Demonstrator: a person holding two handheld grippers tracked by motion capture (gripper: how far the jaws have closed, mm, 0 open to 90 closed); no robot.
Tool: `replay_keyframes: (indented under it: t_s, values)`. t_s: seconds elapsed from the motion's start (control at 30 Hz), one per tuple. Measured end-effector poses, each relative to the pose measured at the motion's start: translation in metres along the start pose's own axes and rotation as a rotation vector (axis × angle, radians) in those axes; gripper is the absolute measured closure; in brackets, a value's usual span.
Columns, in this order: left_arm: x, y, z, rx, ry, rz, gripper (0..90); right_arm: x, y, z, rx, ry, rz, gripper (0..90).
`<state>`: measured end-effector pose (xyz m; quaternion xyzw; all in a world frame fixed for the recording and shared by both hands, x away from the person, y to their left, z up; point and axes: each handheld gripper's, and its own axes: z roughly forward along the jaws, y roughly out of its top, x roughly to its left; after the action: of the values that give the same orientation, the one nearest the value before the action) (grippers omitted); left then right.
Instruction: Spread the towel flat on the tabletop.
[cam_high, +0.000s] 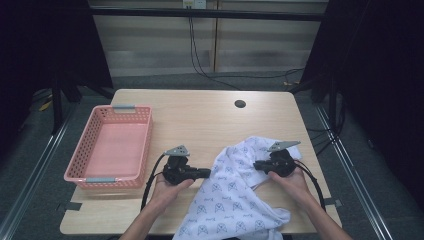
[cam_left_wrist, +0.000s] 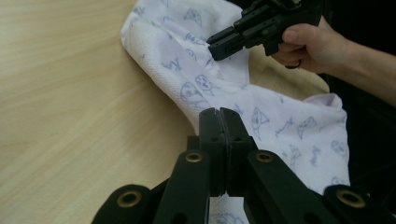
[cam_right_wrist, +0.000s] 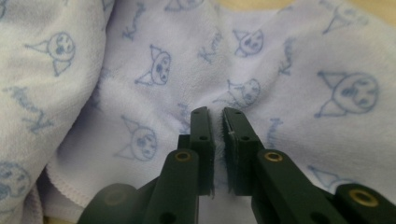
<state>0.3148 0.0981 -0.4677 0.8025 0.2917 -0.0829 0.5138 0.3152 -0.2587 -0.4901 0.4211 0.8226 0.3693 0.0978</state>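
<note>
A white cloth (cam_high: 235, 200) printed with small blue cat faces lies crumpled on the right half of the wooden table (cam_high: 200, 120), with its near end hanging over the front edge. My left gripper (cam_high: 206, 173) points right at the cloth's left edge. In the left gripper view its jaws (cam_left_wrist: 219, 112) are pressed together on that edge of the cloth (cam_left_wrist: 280, 126). My right gripper (cam_high: 256, 165) points left into the cloth's upper right part. Its jaws (cam_right_wrist: 217, 112) stand a sliver apart with a fold of the cloth (cam_right_wrist: 280, 60) pinched between the pads. The right gripper (cam_left_wrist: 215, 44) also appears farther off in the left gripper view.
A pink plastic basket (cam_high: 82, 145) with grey handles sits at the table's left side with nothing in it. A round cable hole (cam_high: 240, 104) is near the far edge. Bare wood stretches between the basket and the cloth. Cables trail from both grippers toward the front edge.
</note>
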Motion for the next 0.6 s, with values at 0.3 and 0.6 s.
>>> replay_keyframes:
  t_s: [0.3,0.6]
  values:
    - [-0.031,0.056,-0.062,-0.179,0.026,0.135,89.4,0.005,0.082,-0.036,-0.234,0.04,-0.019,84.6]
    - [-0.089,0.065,-0.056,-0.193,-0.105,0.257,88.7,0.028,0.095,-0.048,-0.28,0.092,-0.078,82.7]
